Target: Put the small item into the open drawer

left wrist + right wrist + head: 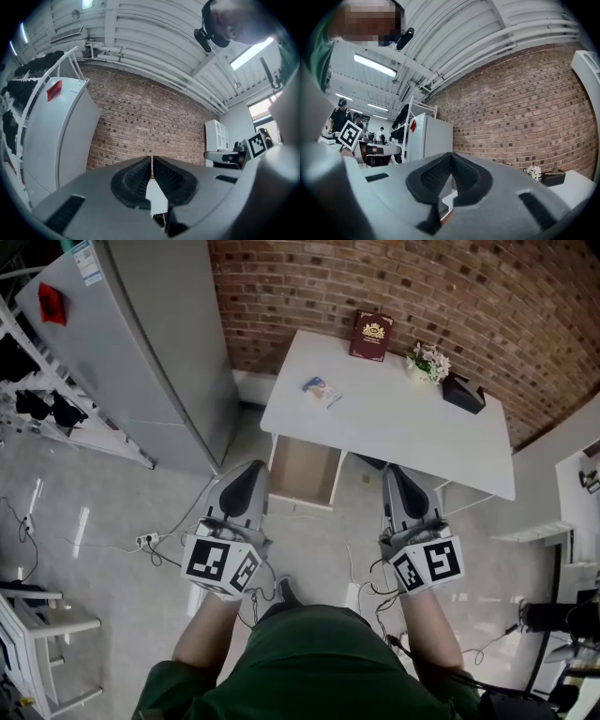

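A small blue and white packet point(322, 390) lies flat on the white table point(394, 427), near its left side. Below the table's front left edge, an open drawer point(305, 470) with a pale wooden bottom is pulled out, and nothing shows inside it. My left gripper point(251, 468) is held over the floor just left of the drawer, jaws together and holding nothing. My right gripper point(394, 470) hangs to the drawer's right, before the table's front edge, also shut and holding nothing. In the gripper views the left gripper point(151, 159) and the right gripper point(451, 154) point level at the brick wall.
A red book point(371, 336), a small flower pot point(427, 362) and a black box point(463, 393) stand along the table's back by the brick wall. A tall grey fridge point(141, 343) stands left of the table. Cables point(150, 542) lie on the floor near my feet.
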`<state>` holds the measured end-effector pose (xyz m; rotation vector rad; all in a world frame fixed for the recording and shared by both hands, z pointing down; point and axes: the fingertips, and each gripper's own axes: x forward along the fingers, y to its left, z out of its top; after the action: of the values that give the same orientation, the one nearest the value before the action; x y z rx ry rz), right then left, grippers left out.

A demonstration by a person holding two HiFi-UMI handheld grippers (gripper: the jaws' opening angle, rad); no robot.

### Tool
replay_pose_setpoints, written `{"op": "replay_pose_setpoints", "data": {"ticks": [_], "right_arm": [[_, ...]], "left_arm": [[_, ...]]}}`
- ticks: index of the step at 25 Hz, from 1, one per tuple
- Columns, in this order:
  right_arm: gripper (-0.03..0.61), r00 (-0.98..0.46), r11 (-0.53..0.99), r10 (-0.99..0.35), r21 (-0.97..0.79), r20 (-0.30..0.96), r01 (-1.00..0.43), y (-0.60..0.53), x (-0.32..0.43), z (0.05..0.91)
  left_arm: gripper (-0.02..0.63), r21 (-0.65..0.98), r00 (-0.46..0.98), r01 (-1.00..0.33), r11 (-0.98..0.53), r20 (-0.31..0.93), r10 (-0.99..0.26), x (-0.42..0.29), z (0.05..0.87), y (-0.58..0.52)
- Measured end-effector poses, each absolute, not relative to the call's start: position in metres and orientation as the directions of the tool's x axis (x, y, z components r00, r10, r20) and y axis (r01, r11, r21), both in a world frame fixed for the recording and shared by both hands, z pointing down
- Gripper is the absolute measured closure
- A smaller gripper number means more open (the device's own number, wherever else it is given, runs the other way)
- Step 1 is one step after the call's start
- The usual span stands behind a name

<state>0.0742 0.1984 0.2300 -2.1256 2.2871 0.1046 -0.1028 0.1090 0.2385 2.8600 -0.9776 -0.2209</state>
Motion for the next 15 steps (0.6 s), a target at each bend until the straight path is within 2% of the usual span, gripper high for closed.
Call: {"op": "replay_pose_setpoints", "data": {"ticks": [15], "right_arm": [[0.575, -0.054, 0.054, -0.998, 0.011, -0.031, -0.999, 0.163, 0.076, 0.25]], "left_arm": [[0.601, 0.166, 0.794, -0.583, -0.795, -0.089, -0.601, -0.1, 0.261, 0.069]]}}
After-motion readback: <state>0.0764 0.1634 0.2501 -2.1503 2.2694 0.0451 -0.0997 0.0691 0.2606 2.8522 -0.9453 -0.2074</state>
